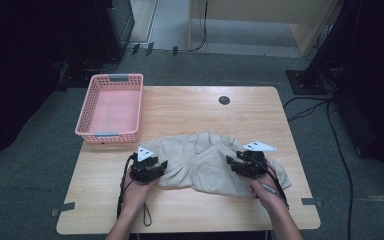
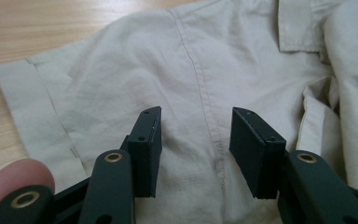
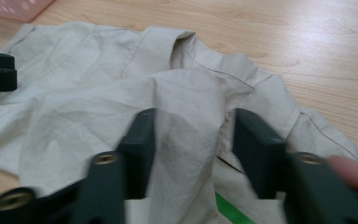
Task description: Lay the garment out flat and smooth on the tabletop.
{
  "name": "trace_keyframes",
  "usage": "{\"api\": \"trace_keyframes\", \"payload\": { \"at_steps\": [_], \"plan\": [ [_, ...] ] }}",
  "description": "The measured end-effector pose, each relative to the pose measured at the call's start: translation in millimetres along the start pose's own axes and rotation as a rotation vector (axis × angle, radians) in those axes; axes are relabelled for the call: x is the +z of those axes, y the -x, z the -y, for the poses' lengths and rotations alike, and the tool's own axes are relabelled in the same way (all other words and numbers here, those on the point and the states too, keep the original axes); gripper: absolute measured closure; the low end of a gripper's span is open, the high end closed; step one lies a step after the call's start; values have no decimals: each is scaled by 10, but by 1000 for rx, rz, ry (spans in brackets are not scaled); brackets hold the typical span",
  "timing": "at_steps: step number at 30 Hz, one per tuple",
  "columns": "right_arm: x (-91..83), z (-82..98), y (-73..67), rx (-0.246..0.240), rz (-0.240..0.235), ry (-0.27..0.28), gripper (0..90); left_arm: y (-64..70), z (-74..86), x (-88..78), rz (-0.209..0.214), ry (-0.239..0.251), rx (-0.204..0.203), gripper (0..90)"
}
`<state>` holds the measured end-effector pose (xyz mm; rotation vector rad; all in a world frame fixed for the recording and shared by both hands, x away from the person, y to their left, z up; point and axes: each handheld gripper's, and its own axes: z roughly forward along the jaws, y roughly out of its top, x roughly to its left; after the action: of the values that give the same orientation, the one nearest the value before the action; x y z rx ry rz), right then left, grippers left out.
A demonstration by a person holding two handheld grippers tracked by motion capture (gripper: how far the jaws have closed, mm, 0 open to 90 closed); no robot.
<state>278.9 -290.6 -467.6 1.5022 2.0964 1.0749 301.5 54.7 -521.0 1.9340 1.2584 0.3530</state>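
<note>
shirt: beige short-sleeve shirt (image 1: 205,160) lying crumpled on the table (image 1: 190,105), toward the near edge and a bit right of the middle, collar pointing at the far edge

left gripper: left gripper (image 2: 196,149) sits over the shirt's left sleeve area, jaws apart with the shoulder seam running between them, pads not pressing on anything as far as I can see

right gripper: right gripper (image 3: 191,154) is at the shirt's right side with a raised ridge of cloth standing between the jaws; picture's blurry, so I can't tell if the pads actually bite yet

step: looks to me like getting a hold on both sides to spread or fold the thing, grip not settled on the left

next move: I'd guess the left needs to drop and pinch the fabric near that seam, matching the right

room: lots of bare wood toward the far edge and the right corner; pink basket (image 1: 111,107) sits at the far left corner, apart from the shirt. The near edge is close.
</note>
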Motion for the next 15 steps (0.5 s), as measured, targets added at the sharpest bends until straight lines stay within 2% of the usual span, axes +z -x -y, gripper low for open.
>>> {"api": "trace_keyframes", "payload": {
  "at_steps": [3, 5, 6, 9, 10, 13, 15],
  "plan": [
    [-9, 48, -8, -22, 0, 21, 846, -4, 36, 4, 0, 10, 4, 547],
    [-60, 79, -8, -38, -32, 38, 882, -7, 54, -2, 0, 20, 1, 550],
    [-94, 97, -16, -53, -57, 47, 886, -5, 63, -4, -3, 26, -2, 553],
    [-225, 164, -59, -148, -149, 58, 888, 8, 79, -8, -18, 32, 6, 566],
    [-267, 191, -72, -189, -192, 48, 888, 13, 83, -8, -21, 34, 8, 566],
    [-342, 281, -91, -270, -221, -14, 880, 17, 89, -7, -25, 38, 11, 566],
    [-364, 349, -61, -304, -268, -48, 797, 13, 94, -8, -21, 43, 3, 566]
  ]
}}
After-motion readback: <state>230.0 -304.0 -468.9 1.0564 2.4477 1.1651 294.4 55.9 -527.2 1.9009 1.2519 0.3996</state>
